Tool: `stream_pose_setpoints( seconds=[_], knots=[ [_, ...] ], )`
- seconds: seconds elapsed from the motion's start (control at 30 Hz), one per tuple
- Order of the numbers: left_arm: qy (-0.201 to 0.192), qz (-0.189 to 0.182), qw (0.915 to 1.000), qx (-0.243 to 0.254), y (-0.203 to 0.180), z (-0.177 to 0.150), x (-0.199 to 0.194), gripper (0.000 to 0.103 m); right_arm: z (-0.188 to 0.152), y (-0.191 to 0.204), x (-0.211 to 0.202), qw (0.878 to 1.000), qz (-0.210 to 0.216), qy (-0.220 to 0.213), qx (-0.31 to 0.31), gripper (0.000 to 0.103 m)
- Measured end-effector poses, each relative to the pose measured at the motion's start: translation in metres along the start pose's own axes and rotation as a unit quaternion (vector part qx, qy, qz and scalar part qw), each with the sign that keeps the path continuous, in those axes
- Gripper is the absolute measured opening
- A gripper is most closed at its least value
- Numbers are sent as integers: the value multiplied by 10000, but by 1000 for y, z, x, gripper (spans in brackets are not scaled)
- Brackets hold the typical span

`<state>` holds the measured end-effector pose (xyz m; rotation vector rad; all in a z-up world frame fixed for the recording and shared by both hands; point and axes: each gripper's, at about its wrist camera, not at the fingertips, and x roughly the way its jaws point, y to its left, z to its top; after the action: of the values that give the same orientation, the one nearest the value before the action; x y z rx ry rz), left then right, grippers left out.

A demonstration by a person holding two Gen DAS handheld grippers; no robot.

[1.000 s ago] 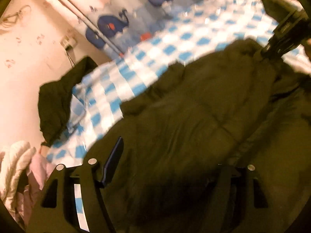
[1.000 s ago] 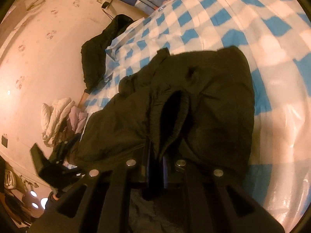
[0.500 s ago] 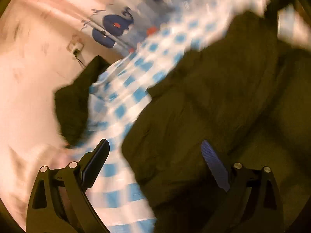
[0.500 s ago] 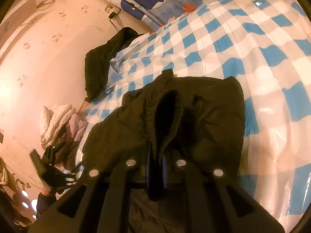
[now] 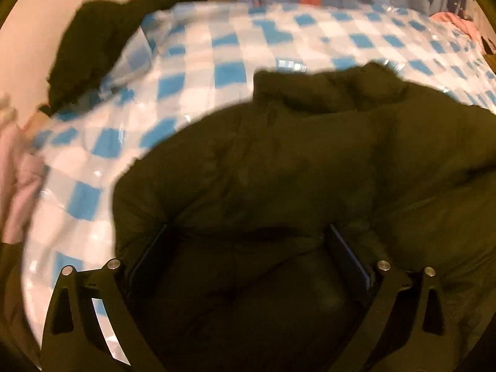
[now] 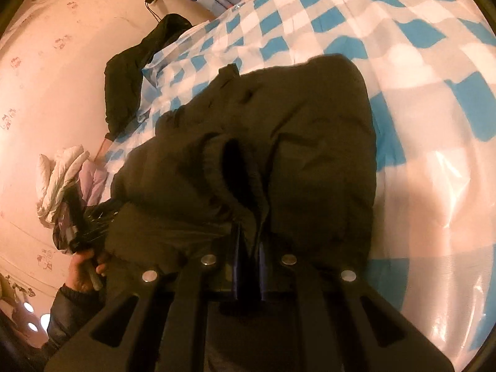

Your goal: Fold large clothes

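No writing or label can be read anywhere. A dark padded jacket [image 5: 310,167] lies crumpled on a blue-and-white checked sheet [image 5: 192,71] covering a bed beside a pink wall [image 6: 62,71] with small printed motifs. The left gripper [image 5: 248,245] has just been opening; its jaws stand wide over the jacket, pinching nothing. The right gripper [image 6: 248,235] is clamped on a jacket fold.

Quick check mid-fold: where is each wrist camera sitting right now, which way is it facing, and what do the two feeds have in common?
Left wrist view: on the left gripper, looking down over the dark jacket; its wide-open fingers straddle the fabric.
Right wrist view: on the right gripper, facing down along the jacket; its fingers are shut on a fold, and the person's left hand shows at lower left.
Shared: the jacket, the blue checked cover, a second dark garment at its edge.
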<state>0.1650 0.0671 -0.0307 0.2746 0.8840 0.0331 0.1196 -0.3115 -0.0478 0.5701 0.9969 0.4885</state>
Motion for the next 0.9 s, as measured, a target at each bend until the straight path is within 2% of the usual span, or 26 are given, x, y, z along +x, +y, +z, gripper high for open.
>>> stream_pose_setpoints(
  seconds=[0.07, 0.13, 0.17, 0.23, 0.27, 0.33, 0.37, 0.4, 0.43, 0.47, 0.5, 0.53, 0.57, 0.63, 0.67, 0.73, 0.77, 0.8, 0.83, 0.87, 0.9],
  knots=[
    [-457, -104, 9988, 130, -5, 1, -33, 95, 5, 6, -18, 9996, 21, -241, -114, 11],
    [-715, 86, 9973, 153, -3, 6, -46, 95, 9, 2, -26, 9994, -44, -331, -39, 11],
    [-633, 270, 9976, 89, 3, 11, -38, 95, 8, -2, -24, 9995, -101, -293, 34, 11],
    [152, 503, 9986, -14, 12, 11, 5, 95, 0, -21, -3, 9991, -43, 146, 384, 14],
    [595, 294, 9978, -48, 15, 3, 31, 96, -5, -30, 5, 9975, 137, 346, 597, 18],
    [668, 200, 9973, -239, 21, 0, 36, 96, -6, -30, -4, 9972, 103, 258, 697, 26],
    [490, 314, 9979, -278, 20, 2, 23, 96, -2, -24, -16, 9982, -67, 106, 589, 27],
    [209, 397, 9987, -253, 18, 4, 9, 96, 4, -9, -38, 9982, -367, -341, 329, 33],
    [-253, 426, 9987, -143, 14, 7, -14, 96, 8, 6, -54, 9960, -572, -675, 96, 43],
    [-525, 417, 9977, -60, 11, 9, -28, 96, 14, 31, -71, 9909, -671, -1139, -248, 48],
    [-822, 478, 9955, 33, 8, 12, -42, 96, 18, 46, -77, 9885, -580, -1321, -451, 57],
    [-1109, 590, 9920, 117, 4, 18, -52, 96, 22, 64, -78, 9863, -458, -1422, -704, 62],
    [-1334, 684, 9886, 164, 3, 24, -58, 96, 26, 81, -71, 9851, -423, -1389, -919, 63],
    [-1538, 802, 9847, 154, 5, 31, -57, 96, 36, 105, -30, 9876, -565, -936, -1125, 64],
    [-1465, 904, 9850, 139, 5, 36, -47, 96, 39, 99, 1, 9898, -769, -599, -1035, 64],
    [-1248, 1040, 9866, 176, 6, 37, -22, 96, 39, 72, 44, 9872, -1308, -260, -876, 62],
    [-981, 1069, 9892, 206, 9, 36, 1, 96, 35, 46, 65, 9891, -1335, -71, -616, 58],
    [-680, 1027, 9922, 194, 16, 26, 16, 96, 30, 27, 70, 9933, -1090, -79, -377, 57],
    [-418, 763, 9961, 148, 19, 20, 31, 96, 28, 15, 71, 9959, -886, -114, -152, 53],
    [-304, 462, 9985, -27, 23, 14, 42, 96, 29, 13, 69, 9959, -891, -85, -102, 51],
    [-293, 455, 9985, -102, 25, 12, 46, 96, 30, 14, 68, 9954, -945, -7, -147, 51]
  ],
)
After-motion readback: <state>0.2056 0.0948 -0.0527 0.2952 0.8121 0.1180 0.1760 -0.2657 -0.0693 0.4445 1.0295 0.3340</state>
